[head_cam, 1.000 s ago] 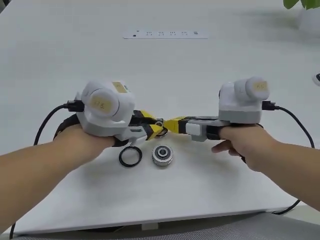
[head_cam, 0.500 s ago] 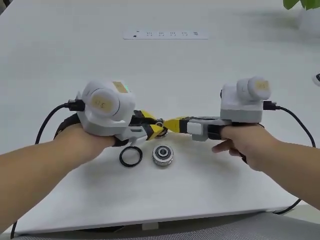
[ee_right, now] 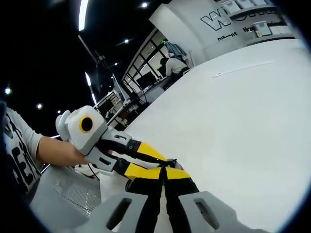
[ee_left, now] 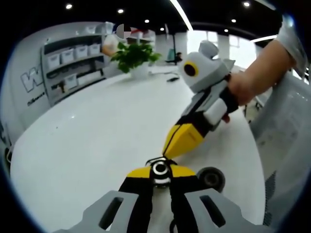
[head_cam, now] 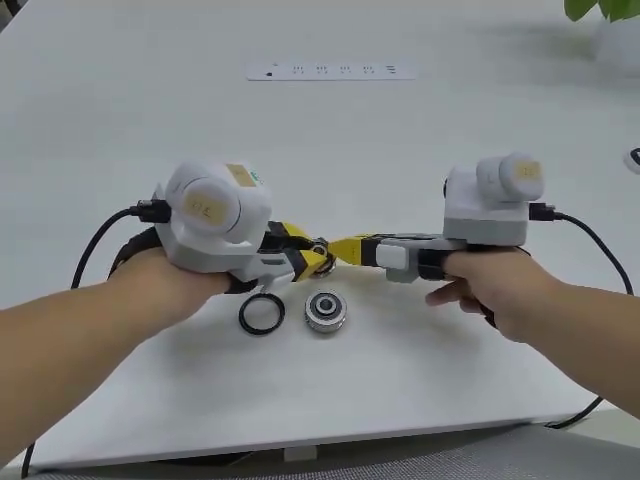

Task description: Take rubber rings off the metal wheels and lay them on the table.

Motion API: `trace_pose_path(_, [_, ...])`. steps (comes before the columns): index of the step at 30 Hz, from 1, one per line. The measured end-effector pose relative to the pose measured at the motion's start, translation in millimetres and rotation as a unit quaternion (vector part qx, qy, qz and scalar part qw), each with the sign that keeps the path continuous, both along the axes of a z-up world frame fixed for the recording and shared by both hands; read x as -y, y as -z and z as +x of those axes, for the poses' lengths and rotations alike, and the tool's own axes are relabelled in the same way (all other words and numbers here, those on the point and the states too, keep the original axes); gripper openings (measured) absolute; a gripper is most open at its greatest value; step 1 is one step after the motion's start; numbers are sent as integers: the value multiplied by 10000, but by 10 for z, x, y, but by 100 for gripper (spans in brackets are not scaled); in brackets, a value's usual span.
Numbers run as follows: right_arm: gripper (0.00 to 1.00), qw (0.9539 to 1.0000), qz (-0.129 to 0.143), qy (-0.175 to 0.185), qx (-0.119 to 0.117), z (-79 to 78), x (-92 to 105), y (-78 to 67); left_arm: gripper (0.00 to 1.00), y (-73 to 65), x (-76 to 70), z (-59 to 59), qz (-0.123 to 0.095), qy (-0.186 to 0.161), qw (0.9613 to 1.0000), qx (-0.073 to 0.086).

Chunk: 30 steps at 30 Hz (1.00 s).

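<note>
The left gripper [ee_left: 161,174] clenched a metal wheel [ee_left: 160,168]; the right gripper [ee_right: 166,173] pinched its rubber ring [ee_left: 155,159]. A loose ring [head_cam: 261,313] lay near that wheel

Two metal wheels [head_cam: 325,310], one rubber ring [head_cam: 261,313], one power strip [head_cam: 330,69].

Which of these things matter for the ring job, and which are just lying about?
Job: held wheel in left gripper; right gripper; loose rubber ring; second wheel.
Lying about: power strip; plant.
</note>
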State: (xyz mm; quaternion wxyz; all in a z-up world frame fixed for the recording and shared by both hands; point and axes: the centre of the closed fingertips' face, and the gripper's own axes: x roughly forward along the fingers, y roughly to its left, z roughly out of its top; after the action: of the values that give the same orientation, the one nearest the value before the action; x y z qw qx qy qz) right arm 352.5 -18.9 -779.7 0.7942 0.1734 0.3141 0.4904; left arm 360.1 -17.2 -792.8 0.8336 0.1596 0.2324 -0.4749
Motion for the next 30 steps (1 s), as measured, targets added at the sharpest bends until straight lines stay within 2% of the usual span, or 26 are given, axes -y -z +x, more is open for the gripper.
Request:
trace_pose_path(14, [0,9999,117,-31,-33,-19,-29,-50,12,-2,3,-4,22,-30,10000,-2])
trace_pose_path(16, [0,9997,218,-31,-62,-25,-43,-79,13,-4,6,-7,29,-32,10000,-2])
trace_pose_path(18, [0,9999,125,-23,-12,-15,-31,-59,13,-11,12,-16,50,-31,10000,-6])
trace_pose_path(25, [0,9998,-75,132,-109,25,36,51,15,-55,-20,-79,140,156,9998,4])
trace_pose_path(27, [0,9998,-84,146,-108,27,38,51,22,-83,-30,-99,42,138,9999,-96])
trace_pose_path(30, [0,9998,-70,146,-106,29,32,36,26,-178,-45,-136,-104,193,9997,-103])
